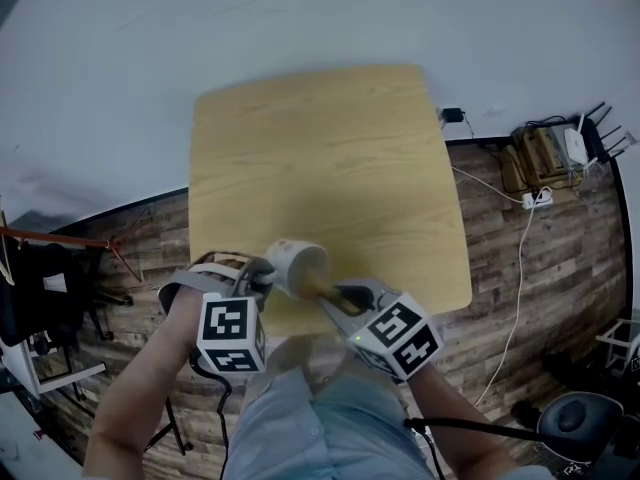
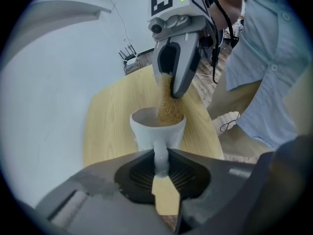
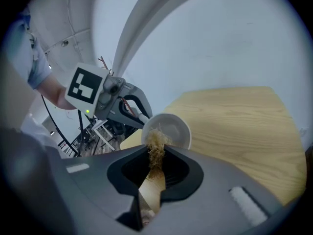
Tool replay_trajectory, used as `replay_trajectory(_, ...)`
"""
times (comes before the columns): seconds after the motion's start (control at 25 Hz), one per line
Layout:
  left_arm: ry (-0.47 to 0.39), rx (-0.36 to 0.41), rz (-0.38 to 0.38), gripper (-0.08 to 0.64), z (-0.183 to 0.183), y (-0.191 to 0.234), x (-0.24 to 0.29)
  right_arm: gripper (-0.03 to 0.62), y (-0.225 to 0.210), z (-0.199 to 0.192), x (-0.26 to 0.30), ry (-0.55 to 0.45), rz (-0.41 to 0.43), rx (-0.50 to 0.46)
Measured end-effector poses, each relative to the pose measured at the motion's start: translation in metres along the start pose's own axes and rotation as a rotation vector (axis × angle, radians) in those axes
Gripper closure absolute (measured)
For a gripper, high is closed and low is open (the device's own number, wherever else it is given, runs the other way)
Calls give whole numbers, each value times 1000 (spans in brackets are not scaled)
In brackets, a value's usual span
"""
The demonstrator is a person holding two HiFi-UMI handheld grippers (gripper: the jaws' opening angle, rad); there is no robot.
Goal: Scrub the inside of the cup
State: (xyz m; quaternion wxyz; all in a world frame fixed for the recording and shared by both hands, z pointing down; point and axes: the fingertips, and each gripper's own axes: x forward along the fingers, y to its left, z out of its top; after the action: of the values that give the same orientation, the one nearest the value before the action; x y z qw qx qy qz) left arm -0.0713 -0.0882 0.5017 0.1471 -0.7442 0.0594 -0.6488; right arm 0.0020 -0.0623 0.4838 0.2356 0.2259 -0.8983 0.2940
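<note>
Both pairs of jaws are clamped: your left gripper (image 2: 160, 175) pinches the cup (image 2: 157, 127) by its handle, and your right gripper (image 3: 152, 173) grips the brush (image 3: 156, 143). The cup hangs over the near edge of the table (image 1: 330, 148), tilted, with its mouth facing the right gripper. Brush and cup lie along one line, bristles inside the mouth. Your right hand looks set to scrub: push along that line and twist while the left steadies.

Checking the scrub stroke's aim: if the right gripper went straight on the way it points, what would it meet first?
The white cup: the tan-bristled brush clamped in the right gripper points into its open mouth, so the bristles would probably press its inner wall first; depth is unclear.
</note>
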Motion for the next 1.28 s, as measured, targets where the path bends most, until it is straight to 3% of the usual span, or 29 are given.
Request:
replay_trajectory(0.24,-36,-41,-19,491,-6,-6,5,537,16,45,-20,-136,36,42)
replay_trajectory(0.48,-104,-127,-22,491,-13,-11,7,537,12,116,-64,-319,-33,-22)
replay_trajectory(0.6,-190,-232,-30,491,-22,-12,12,535,9,143,-83,-386,-85,-51)
replay_trajectory(0.8,-370,-482,-87,489,-47,-18,27,535,16,163,-96,-428,-141,-89)
replay_trajectory(1.16,-540,-531,-94,489,-68,-28,44,535,21,170,-93,-410,-243,-116)
replay_trajectory(1.28,-571,-534,-138,486,-70,-38,39,534,20,172,-91,-421,-261,-109)
